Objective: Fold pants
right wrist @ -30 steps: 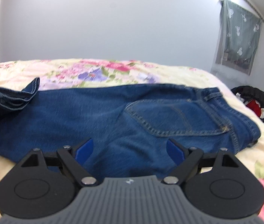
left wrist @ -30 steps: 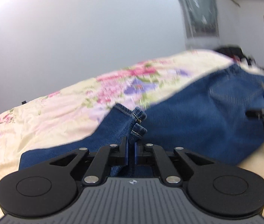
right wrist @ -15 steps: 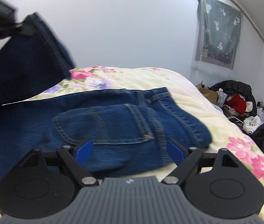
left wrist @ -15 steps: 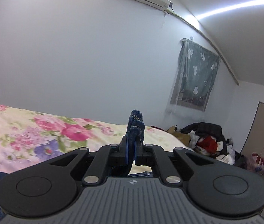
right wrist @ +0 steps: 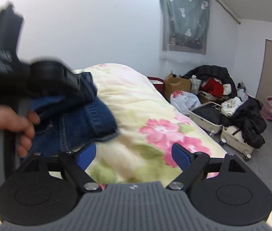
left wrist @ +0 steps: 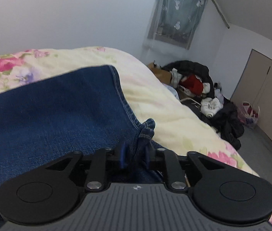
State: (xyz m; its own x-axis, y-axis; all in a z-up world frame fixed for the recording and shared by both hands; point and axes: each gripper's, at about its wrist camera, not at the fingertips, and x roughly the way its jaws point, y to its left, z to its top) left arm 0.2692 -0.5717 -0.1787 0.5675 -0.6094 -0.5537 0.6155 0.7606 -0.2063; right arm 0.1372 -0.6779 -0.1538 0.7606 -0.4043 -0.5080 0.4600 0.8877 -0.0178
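Note:
Blue denim pants lie on a floral bedspread. My left gripper is shut on the bunched hem of a pant leg, holding it low over the pants near the bed's right side. In the right wrist view the left gripper appears blurred at the left, a hand on its handle, over the folded pants. My right gripper is open and empty above the bedspread, just right of the pants.
A white wall stands behind the bed. On the floor to the right lie open suitcases, piled dark clothes, a cardboard box and bags. Cabinet doors stand at the far right.
My left gripper has carried the pant leg hem up and over to the right, folding the legs onto the waist part. My right gripper has drifted right, off the pants.

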